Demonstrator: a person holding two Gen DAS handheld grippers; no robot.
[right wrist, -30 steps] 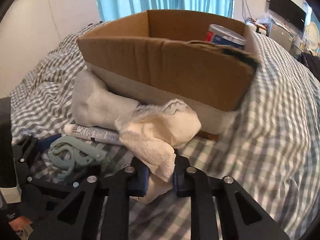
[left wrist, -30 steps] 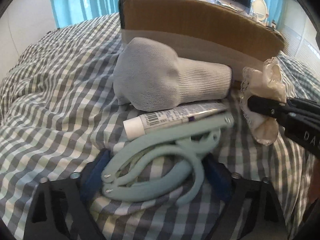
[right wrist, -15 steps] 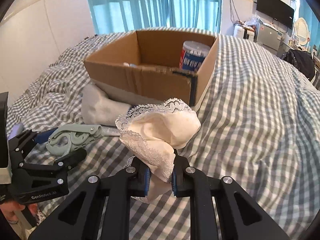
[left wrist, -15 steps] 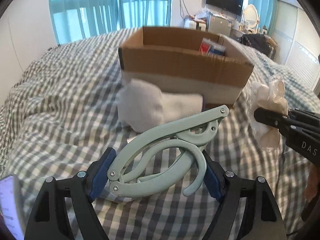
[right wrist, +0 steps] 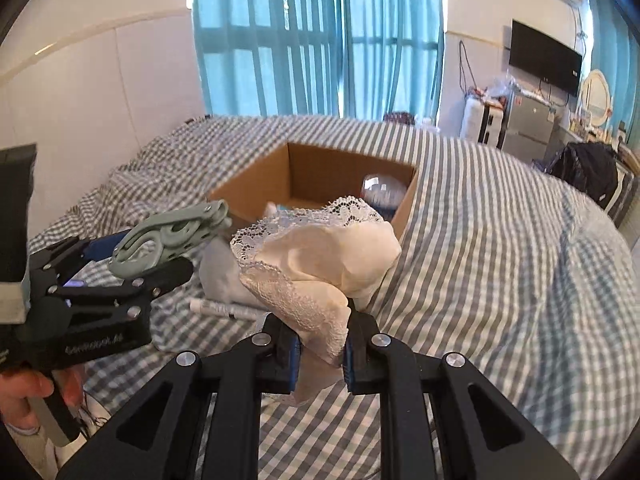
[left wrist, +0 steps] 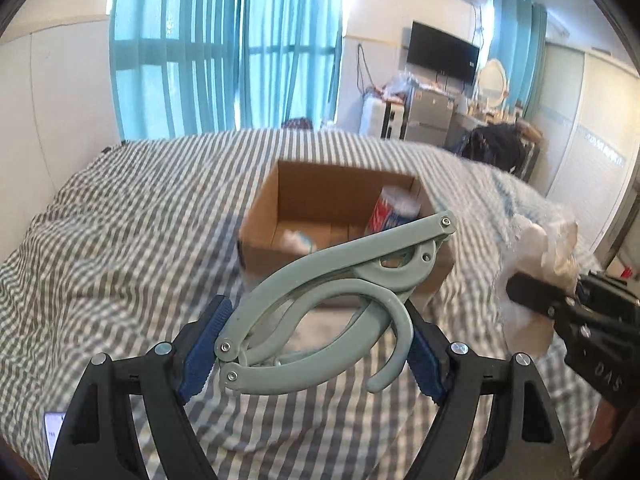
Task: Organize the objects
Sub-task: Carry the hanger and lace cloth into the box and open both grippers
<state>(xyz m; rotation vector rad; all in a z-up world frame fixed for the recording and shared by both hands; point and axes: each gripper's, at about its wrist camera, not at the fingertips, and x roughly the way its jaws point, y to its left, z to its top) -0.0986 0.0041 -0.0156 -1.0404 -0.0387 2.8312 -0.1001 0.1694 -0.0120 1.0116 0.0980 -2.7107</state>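
Left gripper (left wrist: 314, 354) jaws clamped on folded green hanger (left wrist: 336, 308), held above the bed (left wrist: 120, 248) short of the cardboard box (left wrist: 264, 220). Right gripper (right wrist: 320, 354) jaws clamped on lace-trimmed cloth (right wrist: 320, 264), also airborne near the box.

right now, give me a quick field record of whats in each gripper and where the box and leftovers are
left gripper: shut on folding hanger, lifted above the bed
right gripper: shut on lace cloth, lifted
cardboard box: open on checked bedspread, ahead of both grippers
in box: blue and red container
on bed: grey sock, tube, in front of box
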